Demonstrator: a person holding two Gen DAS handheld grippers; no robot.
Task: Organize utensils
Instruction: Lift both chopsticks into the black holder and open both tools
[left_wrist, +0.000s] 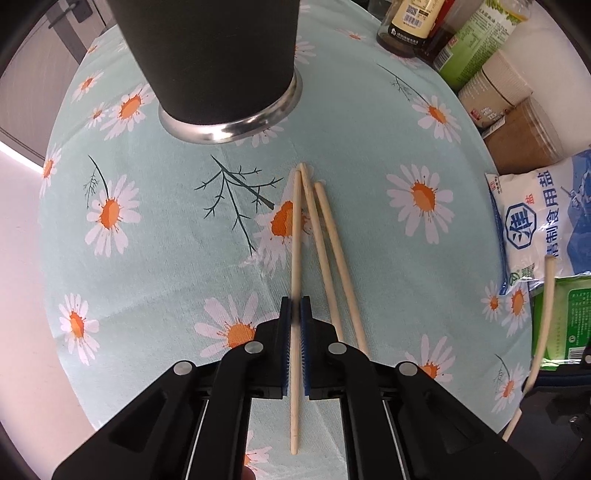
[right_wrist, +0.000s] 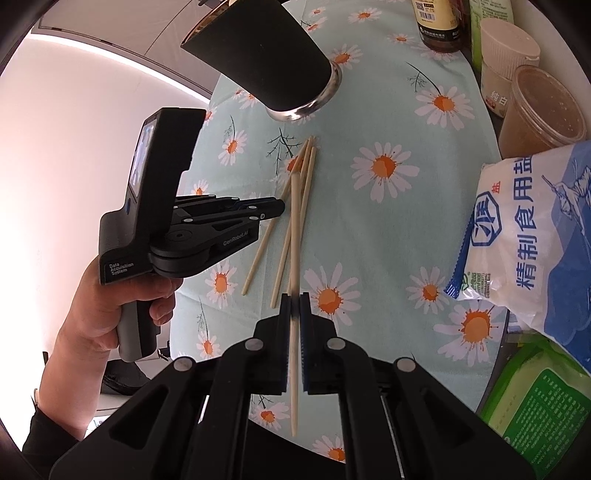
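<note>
On the daisy cloth (left_wrist: 166, 258) I've each gripper clamped on one chopstick: left gripper (left_wrist: 295, 301), right gripper (right_wrist: 294, 297). Both sticks point far, toward the dark cup (left_wrist: 218, 62); left is nearer it.

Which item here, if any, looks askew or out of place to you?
The loose chopsticks lie splayed on the tablecloth beside the black cup rather than in it. Each claw, left and right, is shut on a single chopstick.
</note>
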